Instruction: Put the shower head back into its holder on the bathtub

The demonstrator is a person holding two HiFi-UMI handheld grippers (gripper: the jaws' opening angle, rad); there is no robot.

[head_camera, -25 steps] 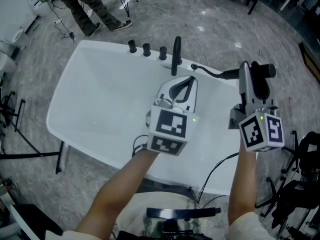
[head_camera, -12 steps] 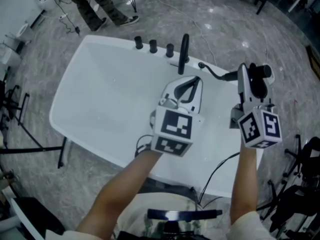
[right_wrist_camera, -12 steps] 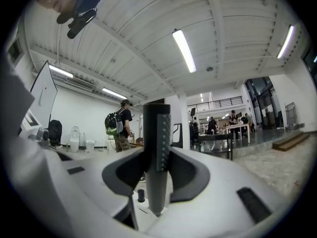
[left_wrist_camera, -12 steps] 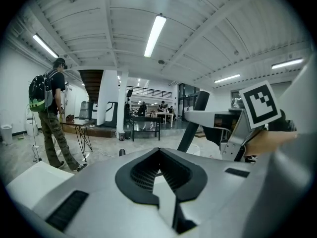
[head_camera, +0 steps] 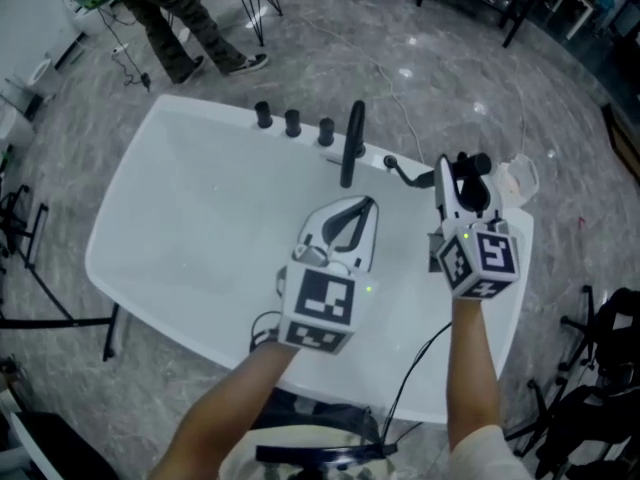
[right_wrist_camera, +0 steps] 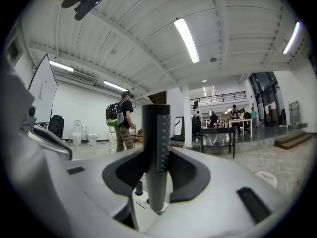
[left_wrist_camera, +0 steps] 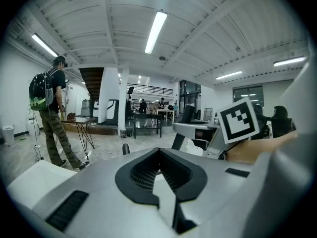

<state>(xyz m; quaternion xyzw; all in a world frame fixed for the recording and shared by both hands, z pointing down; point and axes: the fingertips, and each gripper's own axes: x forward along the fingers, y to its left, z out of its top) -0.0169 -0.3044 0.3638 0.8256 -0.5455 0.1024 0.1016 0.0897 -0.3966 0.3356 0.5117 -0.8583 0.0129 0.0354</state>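
Right claw (head_camera: 452,190) clamped on upright shower head (right_wrist_camera: 156,133), tub (head_camera: 180,198) rim, 3 o'clock. Left claw (head_camera: 360,208) closed, empty, mid-tub.

The bathtub (head_camera: 190,208) basin lies open at left, while three knobs (head_camera: 292,123), a tall black spout (head_camera: 352,143) and a hose (head_camera: 405,175) crowd its far rim

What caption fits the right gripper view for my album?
The right gripper clamps the dark shower head upright, a backpack-wearing person standing beyond.
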